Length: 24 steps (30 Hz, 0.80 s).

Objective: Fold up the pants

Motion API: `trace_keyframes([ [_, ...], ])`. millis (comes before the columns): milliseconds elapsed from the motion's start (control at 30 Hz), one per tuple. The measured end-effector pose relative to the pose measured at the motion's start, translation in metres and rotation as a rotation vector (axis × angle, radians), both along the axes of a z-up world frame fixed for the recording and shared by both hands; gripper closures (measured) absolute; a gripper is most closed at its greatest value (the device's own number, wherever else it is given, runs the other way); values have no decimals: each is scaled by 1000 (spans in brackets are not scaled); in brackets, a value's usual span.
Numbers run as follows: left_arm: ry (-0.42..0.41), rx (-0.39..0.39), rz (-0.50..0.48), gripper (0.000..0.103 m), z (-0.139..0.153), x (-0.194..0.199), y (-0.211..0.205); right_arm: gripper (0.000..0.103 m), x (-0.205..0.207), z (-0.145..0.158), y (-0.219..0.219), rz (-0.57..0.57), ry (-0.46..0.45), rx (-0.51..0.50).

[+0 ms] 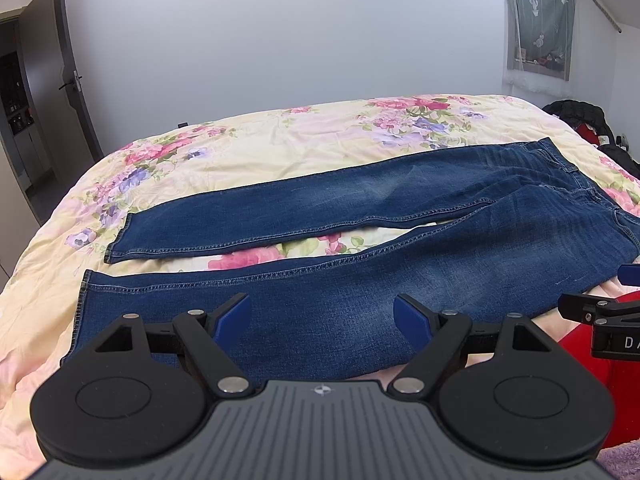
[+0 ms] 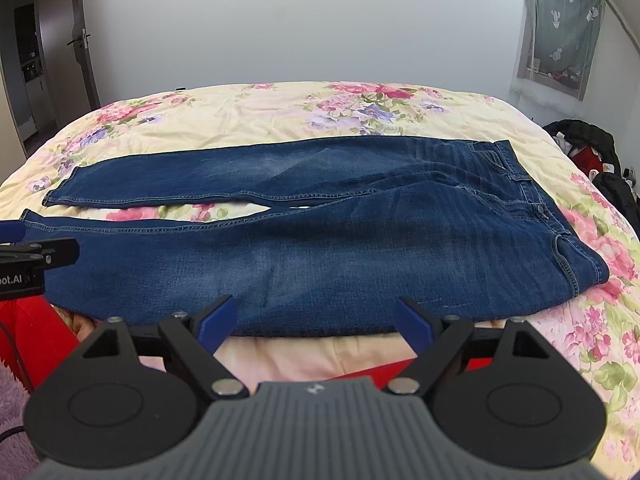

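So, jeans (image 1: pixel 360 280) lie flat on the floral bedspread (image 1: pixel 280 140), long axis running crosswise to both our grippers: hems off to the left, waistband (image 2: pixel 532 196) off to the right. Legs are splayed in a narrow V, with bedspread showing through the gap between them.

Left gripper (image 1: pixel 322 316) is spread wide and holds nothing. It hangs over the near leg's lower half, just ahead of its fingertips. That makes it the closer one to the near hem (image 1: pixel 82 300), which sits forward and left of it.

Right gripper (image 2: pixel 316 316) is also spread wide and empty. It sits just short of the near edge of the thigh section, denim directly ahead. The waistband corner lies forward and right (that end is clearly its job).

We judge nothing is folded yet. The first move likely turns on the near outer seam: each gripper drops onto that edge straight ahead, pinches, then carries the near leg away from us onto the far leg (image 1: pixel 280 212).

Room: open bedspread beyond the far leg, so plenty of travel forward. Dark clothing pile (image 2: pixel 592 152) sits far right, well apart from the waistband. Near bed edge is right under us, tight.
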<state>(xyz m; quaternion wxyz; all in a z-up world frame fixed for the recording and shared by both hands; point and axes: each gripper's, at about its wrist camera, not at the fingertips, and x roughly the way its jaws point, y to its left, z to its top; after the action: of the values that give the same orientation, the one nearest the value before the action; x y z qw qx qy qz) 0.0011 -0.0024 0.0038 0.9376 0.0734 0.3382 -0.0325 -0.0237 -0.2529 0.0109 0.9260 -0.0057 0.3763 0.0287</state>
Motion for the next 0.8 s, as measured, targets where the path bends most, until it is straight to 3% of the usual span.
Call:
trace_keyframes([
  [800, 0, -1, 2, 9, -1, 0, 0, 21, 2, -4, -2, -20, 18, 8],
])
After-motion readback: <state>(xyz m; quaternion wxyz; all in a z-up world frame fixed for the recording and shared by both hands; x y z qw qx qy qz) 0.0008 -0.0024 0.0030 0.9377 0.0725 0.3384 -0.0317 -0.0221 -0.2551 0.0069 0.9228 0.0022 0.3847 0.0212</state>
